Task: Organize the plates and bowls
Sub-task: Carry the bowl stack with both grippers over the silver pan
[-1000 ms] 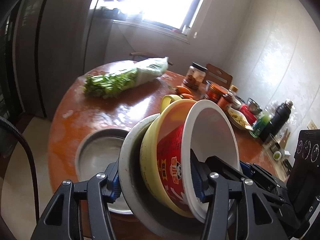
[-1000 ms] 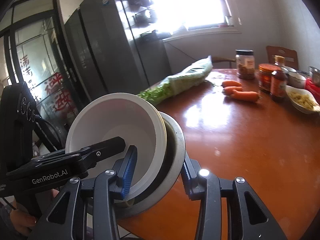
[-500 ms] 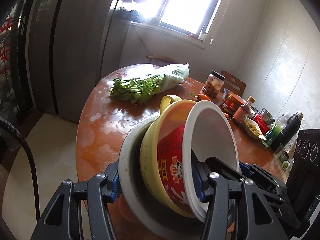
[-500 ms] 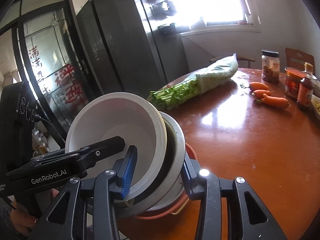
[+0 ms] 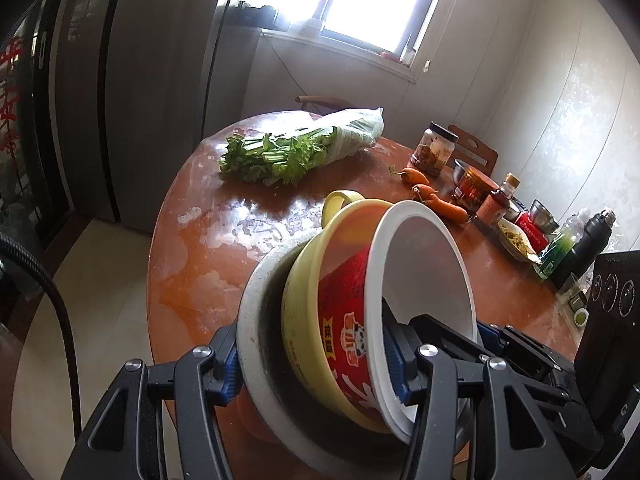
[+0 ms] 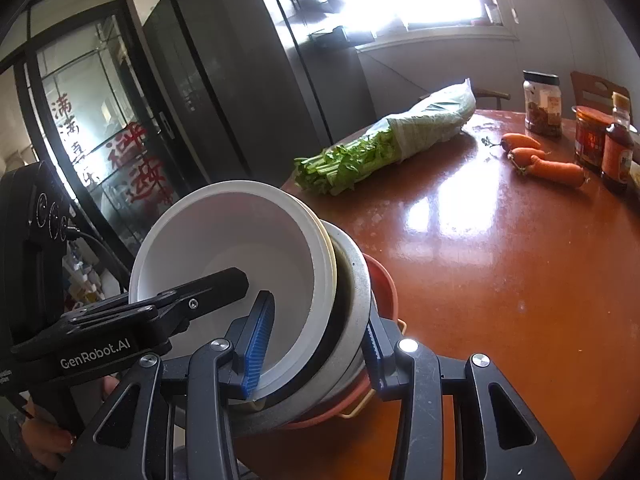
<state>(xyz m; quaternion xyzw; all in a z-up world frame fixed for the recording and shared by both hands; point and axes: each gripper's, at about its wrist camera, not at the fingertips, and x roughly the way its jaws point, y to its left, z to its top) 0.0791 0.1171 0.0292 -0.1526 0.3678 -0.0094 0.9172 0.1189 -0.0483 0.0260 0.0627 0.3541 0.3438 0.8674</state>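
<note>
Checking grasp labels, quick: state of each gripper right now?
Left gripper: shut on the bowl stack, one finger inside the white bowl.
Right gripper: shut on the same stack, opposite side.

White-lined red printed bowl (image 5: 404,292), yellow bowl (image 5: 304,304), perhaps grey dish (image 5: 250,320).

My feeds are backlit: the window (image 5: 376,4) blows out white, glare streaks the desk (image 6: 460,216), and fisheye corners go black.
</note>
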